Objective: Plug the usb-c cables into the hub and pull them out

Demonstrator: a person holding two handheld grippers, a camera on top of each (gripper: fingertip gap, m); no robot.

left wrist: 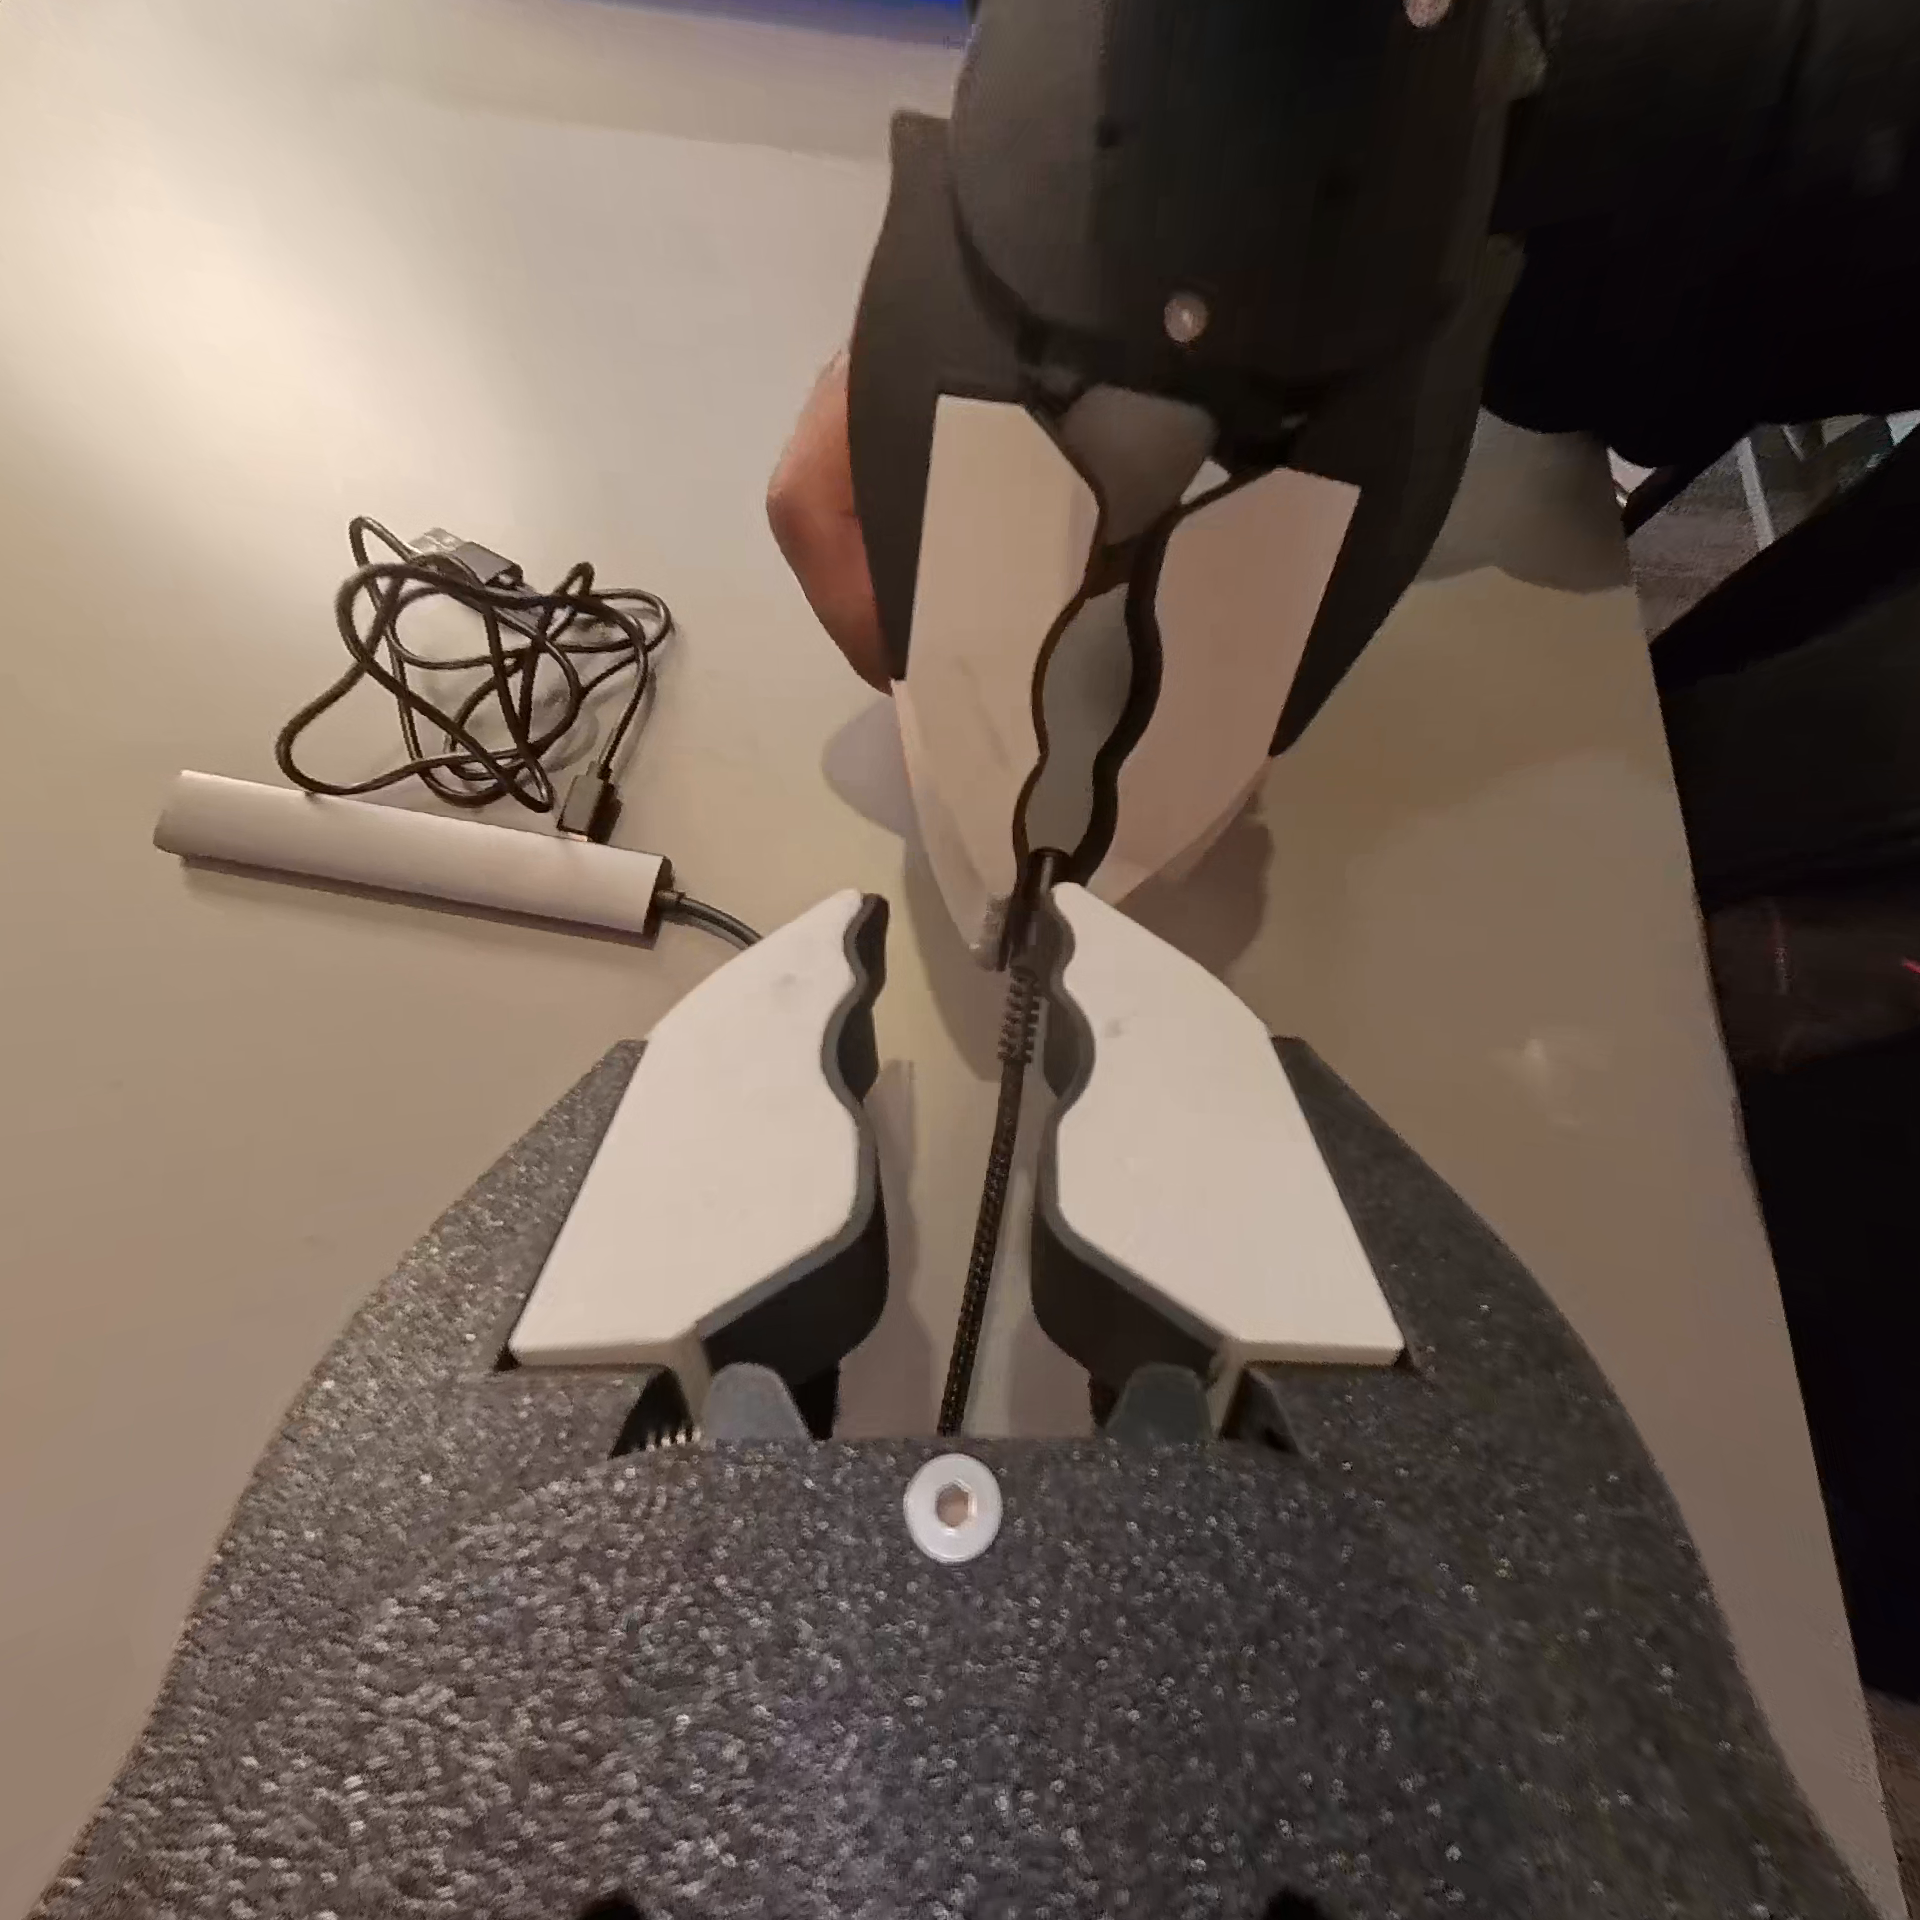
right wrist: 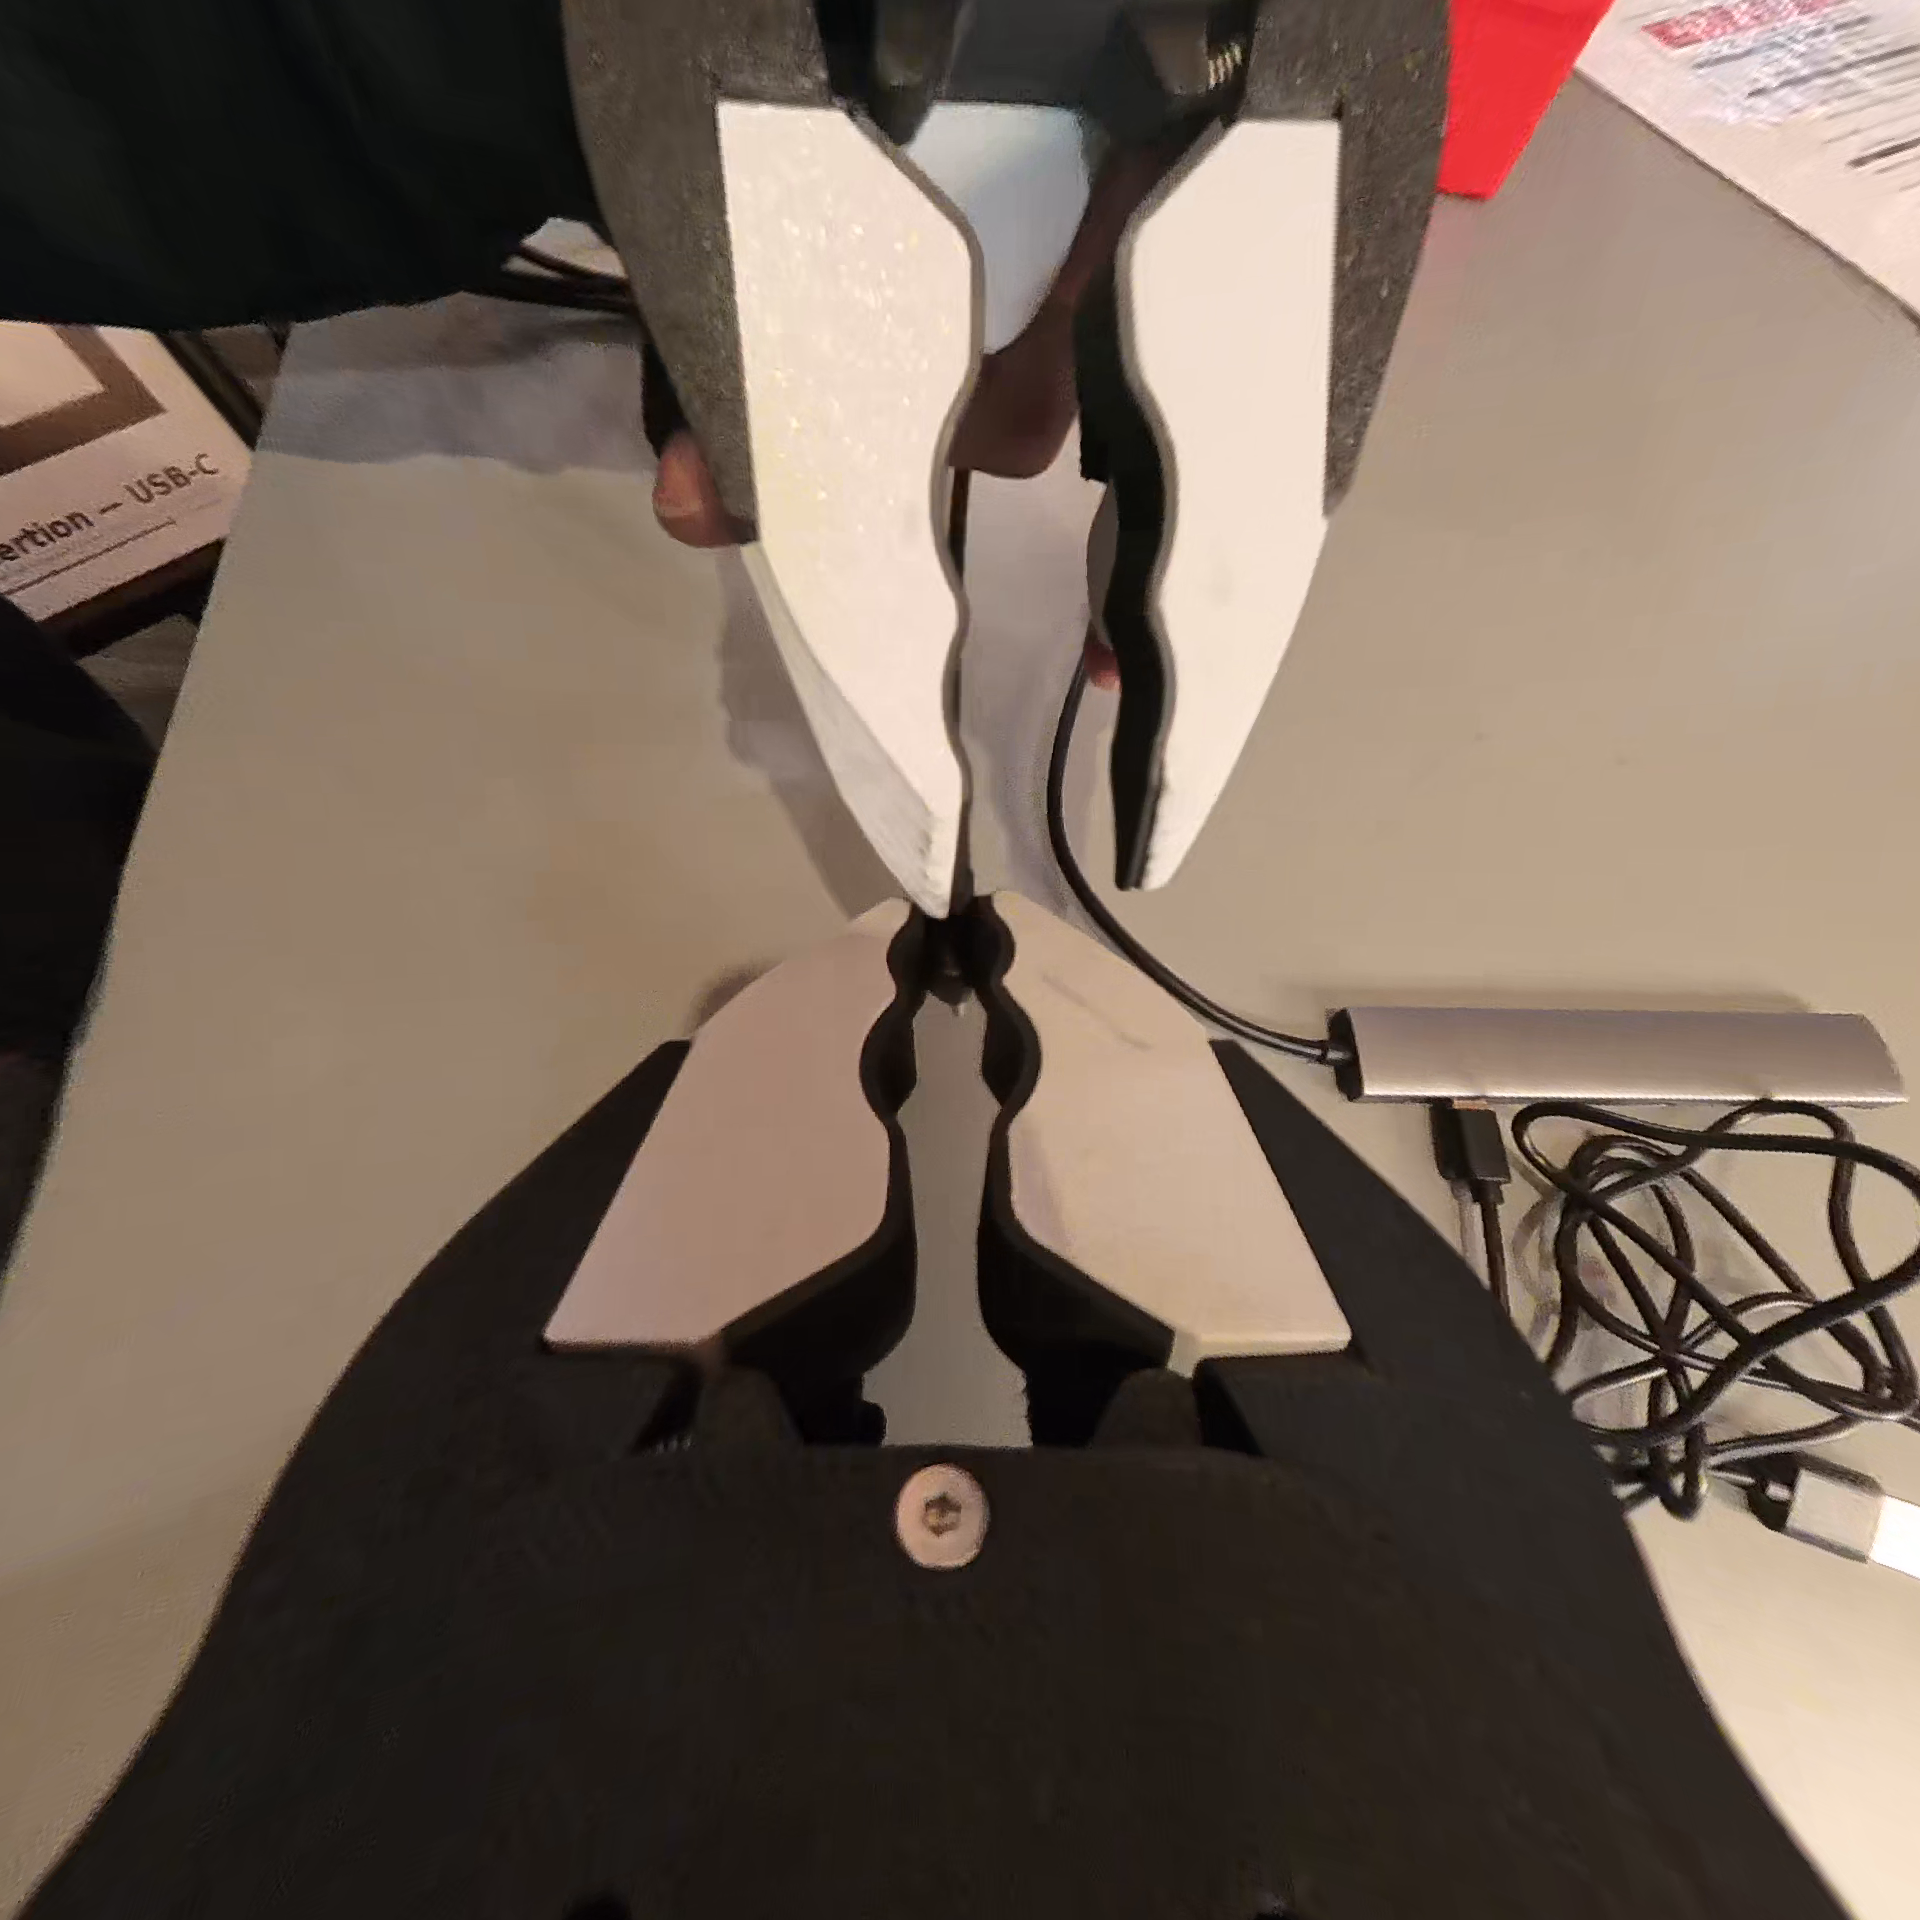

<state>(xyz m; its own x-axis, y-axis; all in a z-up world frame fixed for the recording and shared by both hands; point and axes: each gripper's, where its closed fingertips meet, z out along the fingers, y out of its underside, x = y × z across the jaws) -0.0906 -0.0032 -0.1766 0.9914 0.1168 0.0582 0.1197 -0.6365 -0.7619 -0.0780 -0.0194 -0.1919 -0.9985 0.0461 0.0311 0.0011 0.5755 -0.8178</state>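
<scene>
My right gripper (right wrist: 951,927) is shut on the plug (right wrist: 952,982) of a black braided cable (left wrist: 1000,1143). In the left wrist view it (left wrist: 1039,902) comes down from above, tips meeting mine. My left gripper (left wrist: 966,914) is open, its tips right at that plug, and the cable runs back between its fingers, close to the right one. In the right wrist view it (right wrist: 1039,883) hangs opposite, fingers apart. The grey hub (left wrist: 416,862) (right wrist: 1621,1060) lies flat on the table, nothing plugged into its side. Its own lead (right wrist: 1101,914) curves up between the left gripper's fingers.
A tangled black cable (left wrist: 478,675) (right wrist: 1683,1278) lies beside the hub, one plug (right wrist: 1465,1143) close to the hub's side. A red box (right wrist: 1496,94) and a printed sheet (right wrist: 1787,135) sit at the far corner. The table edge (left wrist: 1662,831) is close by. My left and right fingertips are right by each other. Between my left fingertips and the grey hub (right wrist: 1621,1060) there is roughly 12 centimetres. My left wrist view (left wrist: 418,847) looks at it from another angle.
</scene>
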